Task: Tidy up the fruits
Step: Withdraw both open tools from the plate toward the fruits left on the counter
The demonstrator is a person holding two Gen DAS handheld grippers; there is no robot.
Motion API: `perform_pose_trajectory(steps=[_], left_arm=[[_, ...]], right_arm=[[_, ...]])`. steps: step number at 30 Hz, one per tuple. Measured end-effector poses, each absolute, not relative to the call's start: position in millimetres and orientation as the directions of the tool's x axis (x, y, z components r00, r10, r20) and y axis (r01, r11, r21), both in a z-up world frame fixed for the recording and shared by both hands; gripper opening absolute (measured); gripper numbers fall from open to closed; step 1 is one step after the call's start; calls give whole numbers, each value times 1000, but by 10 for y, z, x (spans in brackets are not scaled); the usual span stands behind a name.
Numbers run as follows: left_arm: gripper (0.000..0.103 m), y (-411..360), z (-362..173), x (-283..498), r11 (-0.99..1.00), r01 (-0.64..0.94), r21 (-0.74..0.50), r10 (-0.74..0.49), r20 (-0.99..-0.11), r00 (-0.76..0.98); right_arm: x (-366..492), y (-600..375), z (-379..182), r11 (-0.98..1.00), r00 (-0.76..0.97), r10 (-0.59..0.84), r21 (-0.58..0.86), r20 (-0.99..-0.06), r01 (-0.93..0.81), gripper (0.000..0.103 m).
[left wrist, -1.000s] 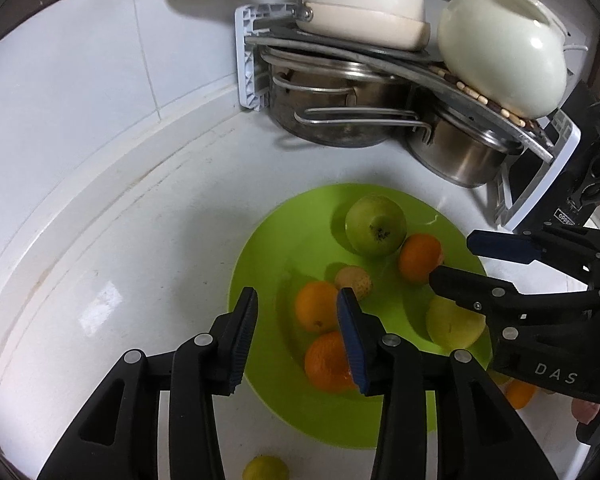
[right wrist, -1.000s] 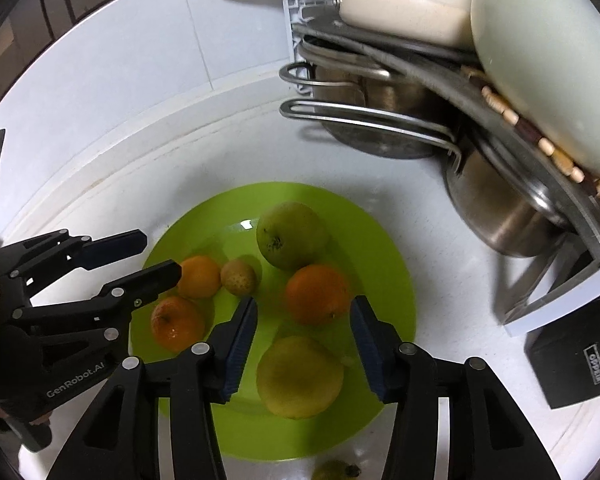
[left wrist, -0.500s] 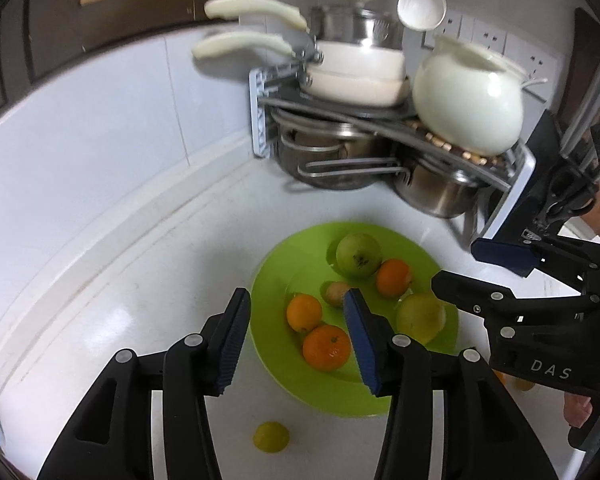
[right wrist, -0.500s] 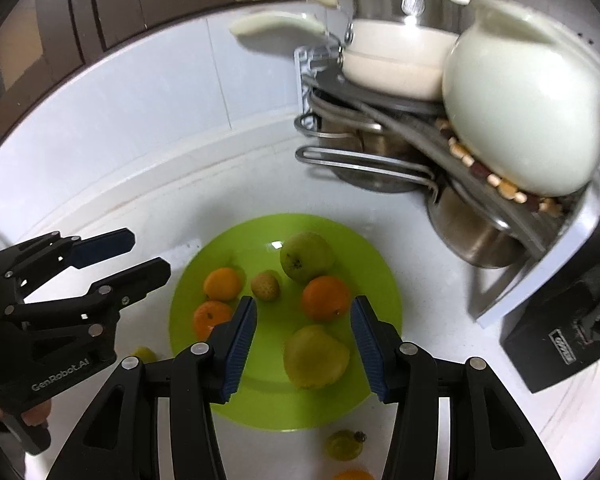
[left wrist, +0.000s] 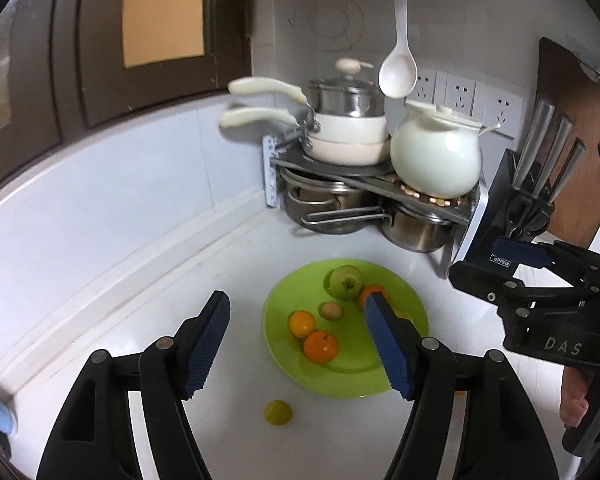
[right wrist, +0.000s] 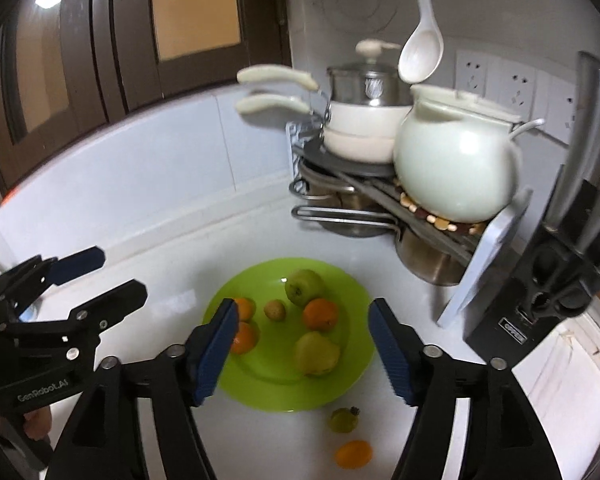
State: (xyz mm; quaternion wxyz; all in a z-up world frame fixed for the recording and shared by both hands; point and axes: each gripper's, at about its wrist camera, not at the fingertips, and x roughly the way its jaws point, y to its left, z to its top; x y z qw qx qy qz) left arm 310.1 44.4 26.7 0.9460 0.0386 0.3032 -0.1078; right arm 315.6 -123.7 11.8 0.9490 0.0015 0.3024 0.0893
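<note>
Left gripper [left wrist: 298,344] apart, empty | right gripper [right wrist: 302,350] apart, empty | green plate [right wrist: 268,380] of fruit below both

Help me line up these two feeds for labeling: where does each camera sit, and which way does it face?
Left wrist: rides the left tongs, looking forward and down at the green plate of fruit and the pot rack; its own open fingers show, with the right tongs and a hand at the right edge.
Right wrist: rides the right tongs, facing the same corner; its own open fingers show, with the left tongs at left.
Shared: plate, green apple, white pot, hanging spoon.
</note>
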Motion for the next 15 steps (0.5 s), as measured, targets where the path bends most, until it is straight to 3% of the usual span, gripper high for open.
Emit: perform_pose_trajectory(steps=[11, 15], left_arm=[[78, 627, 179, 2548, 984, 99, 151, -10, -500, 866], [79, 708, 9, 2374, 988, 70, 140, 13, -522, 853]], right_arm=[[2695, -1311, 15, 999, 861, 33, 40, -508, -15, 75], [2478, -1280, -81, 999, 877, -40, -39, -479, 24, 75]])
